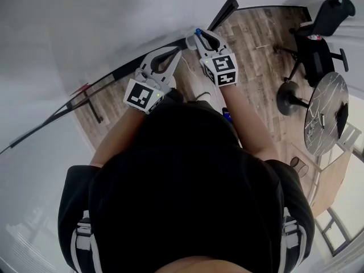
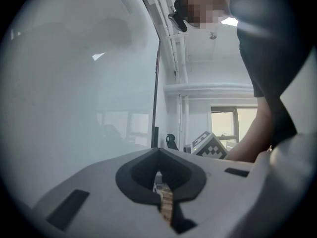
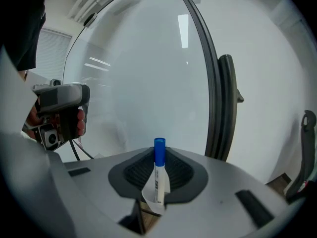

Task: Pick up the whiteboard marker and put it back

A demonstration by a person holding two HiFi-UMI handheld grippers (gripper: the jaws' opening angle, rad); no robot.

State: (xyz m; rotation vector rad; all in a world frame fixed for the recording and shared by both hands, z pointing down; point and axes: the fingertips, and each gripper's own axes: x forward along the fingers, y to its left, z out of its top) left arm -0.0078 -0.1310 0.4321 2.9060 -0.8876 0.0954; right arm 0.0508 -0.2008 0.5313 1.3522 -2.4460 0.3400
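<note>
I am looking down past a person's black shirt at two hand-held grippers raised close to a whiteboard [image 3: 138, 73], a glossy white sheet in a dark frame. The right gripper [image 1: 200, 38] has its tongs closed to a narrow gap on the whiteboard marker [image 3: 158, 172]. The marker stands upright between the ribbed dark pads, pinched on its white barrel with the blue cap poking out beyond the far ends of the tongs. The left gripper [image 2: 159, 152], just left of the right one, has its tongs brought together on nothing, and only a thin slit between them shows wood floor. I judge the marker light and stiff, with a smooth round plastic barrel that could swivel or slide in a loose pinch. Mid-barrel looks like the best place to hold it, away from the cap, which might pull off. Dark print runs along the barrel but is too small to read. A white flap, perhaps a label, curls from its lower end. The cubes on the grippers carry only black-and-white square patterns.
</note>
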